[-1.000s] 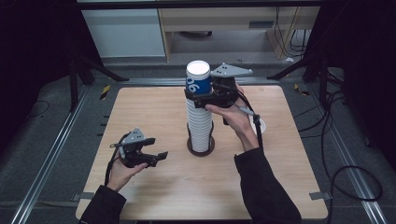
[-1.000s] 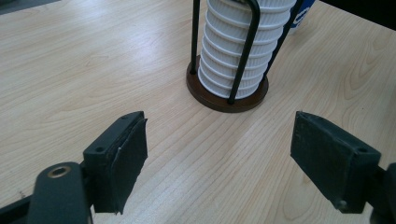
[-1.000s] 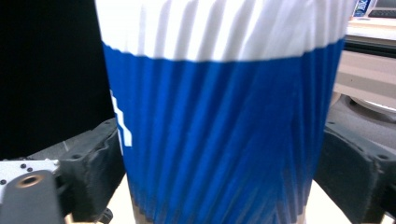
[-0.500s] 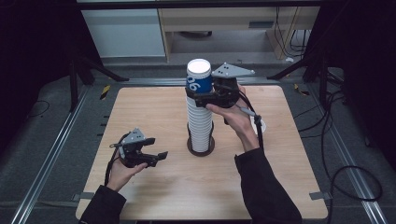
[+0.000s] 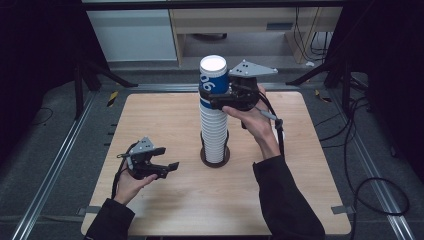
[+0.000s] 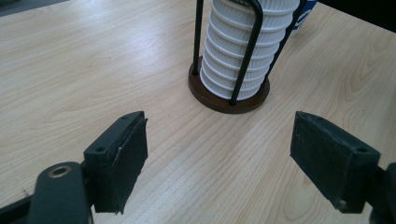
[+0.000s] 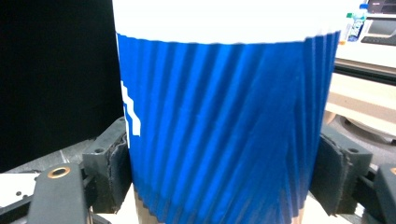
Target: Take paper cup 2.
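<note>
A tall stack of white ribbed cups (image 5: 214, 132) stands in a black wire holder with a round brown base (image 5: 215, 159) at the table's middle. A blue ribbed cup (image 5: 212, 80) with a white rim tops the stack. My right gripper (image 5: 216, 98) is shut on this blue cup (image 7: 224, 121), one jaw on each side of its lower wall. My left gripper (image 5: 167, 169) hovers low over the table's front left, open and holding nothing. From the left gripper (image 6: 219, 163), the stack (image 6: 243, 51) and base (image 6: 219, 100) lie just ahead.
The wooden table (image 5: 150, 115) has bare room left of and in front of the holder. A blue-and-white object (image 6: 306, 14) sits behind the stack, mostly hidden by the right forearm. Stand legs and cables lie on the floor around the table.
</note>
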A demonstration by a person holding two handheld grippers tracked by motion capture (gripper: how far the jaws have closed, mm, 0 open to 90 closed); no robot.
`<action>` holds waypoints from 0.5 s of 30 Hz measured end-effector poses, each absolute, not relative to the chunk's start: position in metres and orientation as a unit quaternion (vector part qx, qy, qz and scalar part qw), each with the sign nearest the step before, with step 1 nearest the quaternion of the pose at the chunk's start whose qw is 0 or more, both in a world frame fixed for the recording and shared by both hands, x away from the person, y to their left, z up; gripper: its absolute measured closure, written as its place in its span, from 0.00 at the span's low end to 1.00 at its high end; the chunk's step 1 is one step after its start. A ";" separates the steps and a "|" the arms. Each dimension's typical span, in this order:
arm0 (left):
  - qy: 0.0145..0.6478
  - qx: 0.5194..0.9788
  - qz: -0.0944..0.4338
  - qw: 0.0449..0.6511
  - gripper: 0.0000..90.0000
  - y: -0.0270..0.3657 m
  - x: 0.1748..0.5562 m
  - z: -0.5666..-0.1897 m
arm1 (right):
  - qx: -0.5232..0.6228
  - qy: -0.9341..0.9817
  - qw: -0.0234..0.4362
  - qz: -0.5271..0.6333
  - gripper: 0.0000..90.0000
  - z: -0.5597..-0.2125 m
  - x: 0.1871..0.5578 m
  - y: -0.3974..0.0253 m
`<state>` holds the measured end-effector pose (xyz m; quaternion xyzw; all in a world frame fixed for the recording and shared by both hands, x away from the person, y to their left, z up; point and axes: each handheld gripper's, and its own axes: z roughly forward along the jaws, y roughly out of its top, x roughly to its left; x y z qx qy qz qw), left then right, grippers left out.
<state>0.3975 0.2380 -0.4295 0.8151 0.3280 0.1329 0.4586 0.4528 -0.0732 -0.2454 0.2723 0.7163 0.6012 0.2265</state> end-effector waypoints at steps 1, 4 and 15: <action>0.328 0.815 0.133 0.459 0.21 0.238 0.397 -0.429 | 0.272 0.715 0.228 0.602 0.23 -0.244 0.453 -0.073; 0.330 0.813 0.134 0.461 0.21 0.239 0.398 -0.429 | 0.268 0.714 0.230 0.604 0.23 -0.238 0.452 -0.073; 0.331 0.812 0.134 0.462 0.21 0.240 0.397 -0.429 | 0.265 0.701 0.240 0.616 0.23 -0.223 0.450 -0.077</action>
